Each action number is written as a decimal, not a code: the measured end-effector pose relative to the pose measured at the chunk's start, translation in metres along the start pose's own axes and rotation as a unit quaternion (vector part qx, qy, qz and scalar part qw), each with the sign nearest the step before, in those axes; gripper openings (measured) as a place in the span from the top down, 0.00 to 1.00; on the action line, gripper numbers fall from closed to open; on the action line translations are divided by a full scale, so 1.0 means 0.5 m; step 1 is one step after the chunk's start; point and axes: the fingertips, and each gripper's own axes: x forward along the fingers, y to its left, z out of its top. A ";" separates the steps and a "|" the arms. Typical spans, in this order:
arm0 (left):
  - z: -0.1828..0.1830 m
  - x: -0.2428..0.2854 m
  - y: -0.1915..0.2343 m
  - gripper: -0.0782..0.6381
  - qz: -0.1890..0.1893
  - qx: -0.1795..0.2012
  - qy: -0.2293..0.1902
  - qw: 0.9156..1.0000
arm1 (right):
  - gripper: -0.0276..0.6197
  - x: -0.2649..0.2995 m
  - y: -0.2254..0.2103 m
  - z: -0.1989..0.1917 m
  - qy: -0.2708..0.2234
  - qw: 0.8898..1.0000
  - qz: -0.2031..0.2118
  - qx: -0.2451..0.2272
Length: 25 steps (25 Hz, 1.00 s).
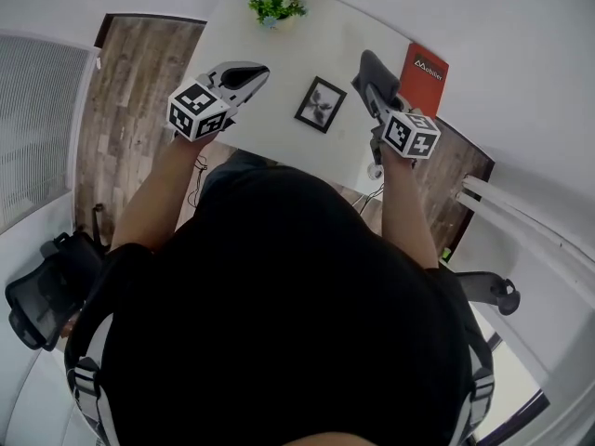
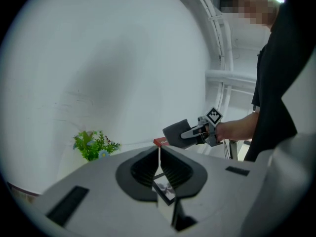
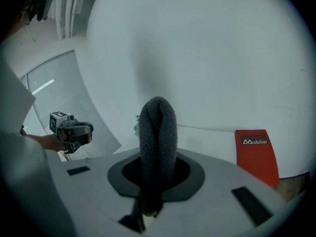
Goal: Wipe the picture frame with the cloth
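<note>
1. Left gripper (image 1: pixel 247 75): raised over the white table (image 1: pixel 279 142), at 10 o'clock in the head view. Jaws pressed together along one thin seam, with nothing between them.
2. Right gripper (image 1: pixel 370 71): raised over the same table at 1 o'clock in the head view. Jaws clamped on the cloth.
3. Cloth (image 3: pixel 158 132): dark grey and fleecy, folded into an upright loop that stands past the jaw tips. Lower ends pinched between the pads.
4. Picture frame (image 1: pixel 321 104): dark-edged, with a pale print and a dark motif. Placed on the table at 12 o'clock from the person, between the two grippers and touched by neither. Apparently lying flat, though the steep view does not settle this. Seen in the left gripper view just below the closed jaw tips, at 6 o'clock.
5. Plant (image 1: pixel 272 0): small, green and potted, at 11 o'clock from the picture frame, near the far table edge by the wall.
6. Red folder (image 1: pixel 424 77): printed with a white logo, at 2 o'clock from the picture frame, at the table's far right corner and well apart from the frame.
7. Office chair (image 1: pixel 42 295): black, at 8 o'clock beside the person.
8. Wooden floor (image 1: pixel 130 110): visible at 10 o'clock, left of the table.
</note>
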 end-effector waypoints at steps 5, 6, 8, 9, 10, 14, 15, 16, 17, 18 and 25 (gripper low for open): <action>-0.021 0.020 0.005 0.86 -0.009 -0.003 0.015 1.000 | 0.89 0.038 0.000 -0.007 0.019 1.000 0.002 -0.009; -0.025 0.024 0.006 0.86 -0.011 -0.005 0.016 1.000 | 0.89 0.046 0.000 -0.009 0.023 1.000 0.001 -0.013; -0.031 0.033 0.009 0.86 -0.013 -0.008 0.019 1.000 | 0.89 0.063 -0.004 -0.016 0.033 0.999 -0.002 -0.028; -0.034 0.036 0.010 0.86 -0.014 -0.009 0.021 1.000 | 0.89 0.071 -0.005 -0.020 0.039 0.999 -0.003 -0.036; -0.037 0.038 0.012 0.86 -0.015 -0.010 0.023 1.000 | 0.89 0.078 -0.006 -0.025 0.045 0.998 -0.005 -0.044; -0.048 0.039 0.025 0.86 -0.015 -0.015 0.029 0.999 | 0.89 0.107 -0.010 -0.043 0.062 0.996 -0.008 -0.060; -0.052 0.038 0.029 0.86 -0.014 -0.018 0.029 0.999 | 0.89 0.116 -0.012 -0.050 0.067 0.996 -0.008 -0.060; -0.057 0.036 0.035 0.86 -0.013 -0.020 0.030 0.999 | 0.89 0.126 -0.012 -0.057 0.071 0.996 -0.008 -0.060; -0.063 0.032 0.041 0.86 -0.012 -0.023 0.031 0.999 | 0.89 0.136 -0.012 -0.064 0.076 0.995 -0.009 -0.062; -0.070 0.027 0.049 0.86 -0.012 -0.026 0.032 0.999 | 0.89 0.148 -0.009 -0.071 0.081 0.995 -0.010 -0.064; -0.091 0.016 0.069 0.86 -0.005 -0.041 0.036 0.999 | 0.89 0.192 -0.022 -0.106 0.111 0.989 -0.019 -0.093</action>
